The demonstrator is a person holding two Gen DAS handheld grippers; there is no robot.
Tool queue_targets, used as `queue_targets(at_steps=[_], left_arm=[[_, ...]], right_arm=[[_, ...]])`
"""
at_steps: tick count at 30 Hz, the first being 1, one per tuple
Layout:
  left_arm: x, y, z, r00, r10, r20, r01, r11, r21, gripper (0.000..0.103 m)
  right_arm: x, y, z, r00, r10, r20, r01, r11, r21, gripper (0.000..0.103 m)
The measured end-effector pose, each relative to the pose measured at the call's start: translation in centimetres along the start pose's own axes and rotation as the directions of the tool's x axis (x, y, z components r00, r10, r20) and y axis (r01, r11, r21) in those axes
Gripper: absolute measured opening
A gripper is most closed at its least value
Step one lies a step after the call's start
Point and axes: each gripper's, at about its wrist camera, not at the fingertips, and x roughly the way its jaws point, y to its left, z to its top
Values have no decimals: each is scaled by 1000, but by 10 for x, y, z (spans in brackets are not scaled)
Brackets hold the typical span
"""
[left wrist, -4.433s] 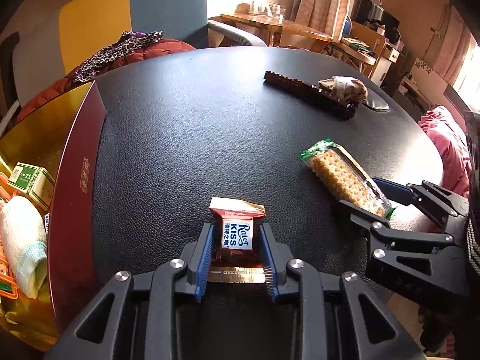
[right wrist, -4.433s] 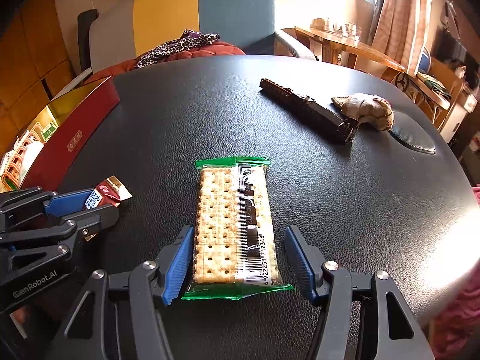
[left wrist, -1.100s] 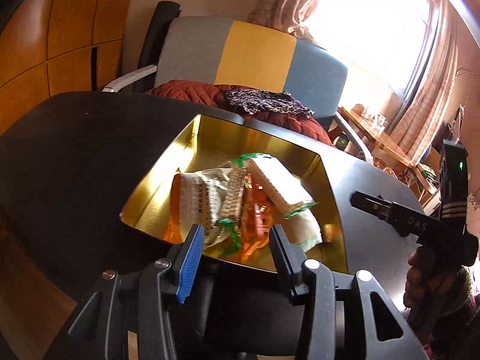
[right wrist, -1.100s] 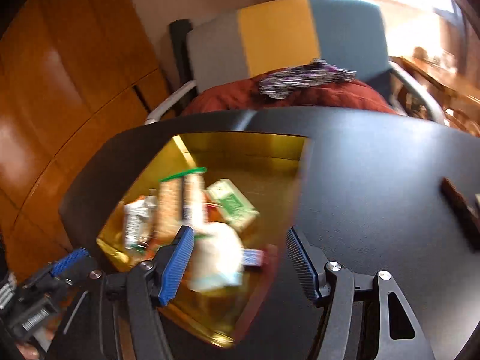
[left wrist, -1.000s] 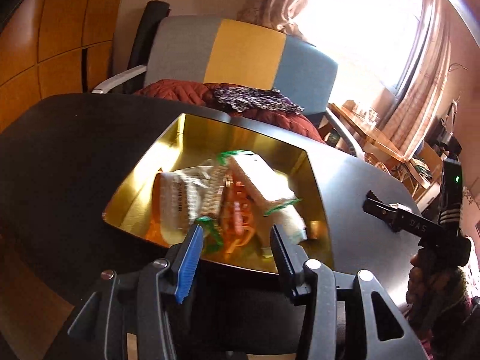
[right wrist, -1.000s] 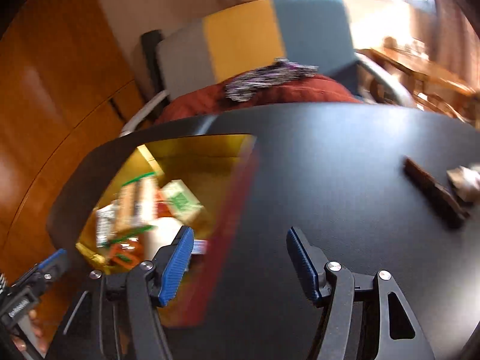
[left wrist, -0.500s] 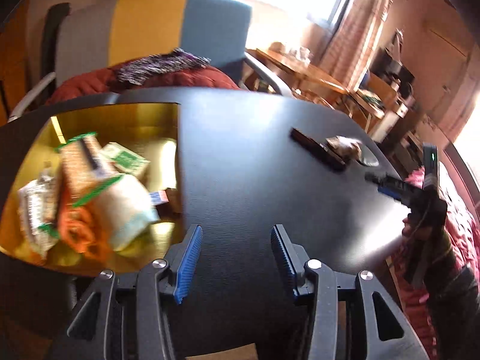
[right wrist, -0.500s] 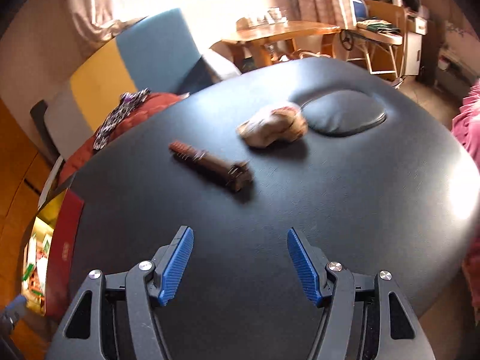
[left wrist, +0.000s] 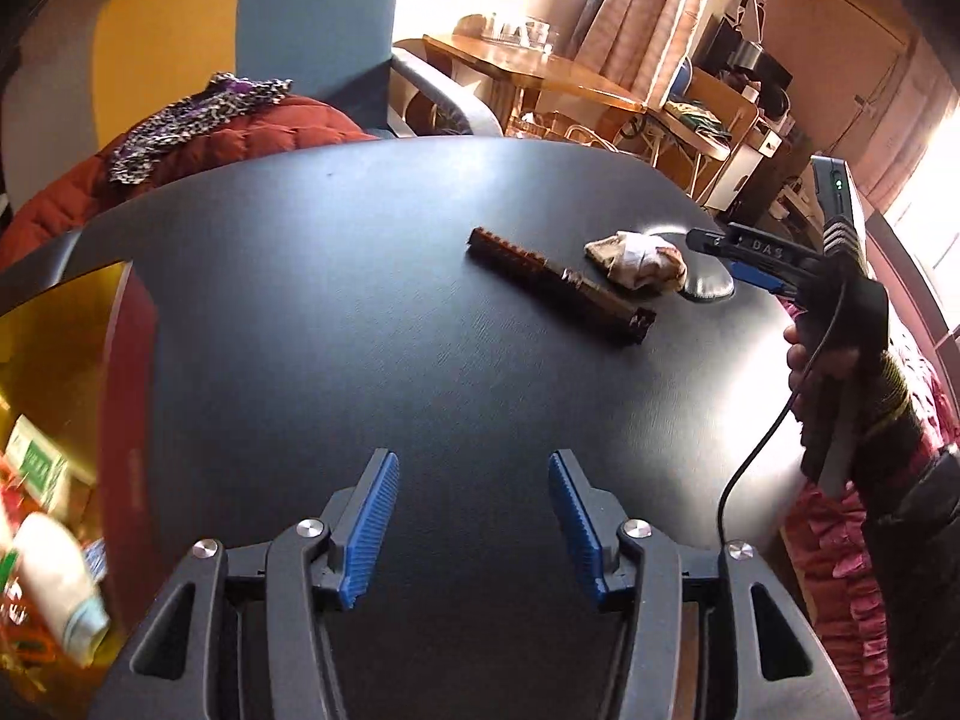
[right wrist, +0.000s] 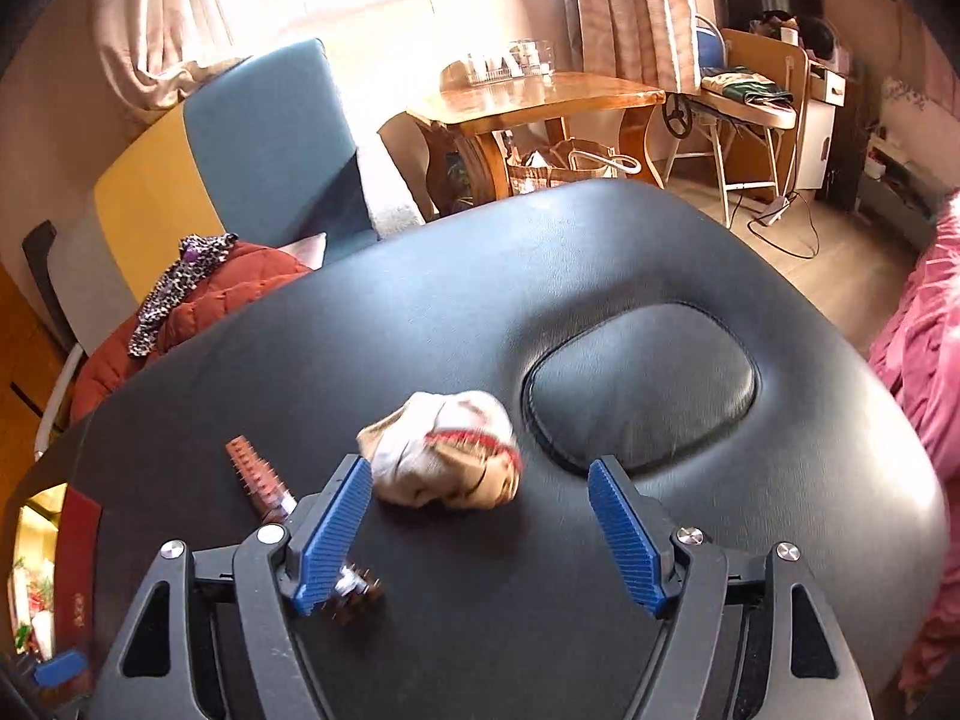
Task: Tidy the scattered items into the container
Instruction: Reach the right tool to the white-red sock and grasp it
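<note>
A balled beige sock (right wrist: pixel 441 450) lies on the black padded table (right wrist: pixel 600 570), just beyond and between the blue pads of my right gripper (right wrist: pixel 478 468), whose jaws are opening without touching it. A brown toothed comb (right wrist: pixel 258 480) runs under that gripper's left finger. From the left wrist I see the comb (left wrist: pixel 558 285), the sock (left wrist: pixel 636 261) and the right gripper (left wrist: pixel 738 258) over them. My left gripper (left wrist: pixel 471 462) hangs over bare table, jaws opening, nothing between them. The gold box with a red wall (left wrist: pixel 129 396) is at the left.
The box holds a white roll (left wrist: pixel 57 594), a green carton (left wrist: pixel 36 468) and other packets. An oval inset cushion (right wrist: pixel 642 384) sits right of the sock. A chair with a red jacket (right wrist: pixel 198 312) stands behind the table. Pink fabric (right wrist: pixel 924 372) is at the right edge.
Both grippers have swung right, away from the gold box and across the table. The right one now hangs at the sock. Both sets of jaws have widened, with nothing in them.
</note>
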Motion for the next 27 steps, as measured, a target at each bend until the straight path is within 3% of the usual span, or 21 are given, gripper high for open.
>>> queue_targets(at_steps=[8,14,21,27], left_arm=[[64,-23,82,1000,-22,-21,21,999,-44,53],[106,-35,113,998,-11,-55,7,998,-70,53],[151,-45,121,987,59,-147,-68,996,-59,53],[147,-46,110,986,83,-143,-86,996,-12,55]], right_arm=[[48,4,26,999,-44,-30,42,997,-65,74],[74,12,24,997,-27,-66,19,992,-125,67],[83,17,9,994,30,-104,-47,984,-174,60],[74,34,-11,986,69,-153,-106,963,-249,59]])
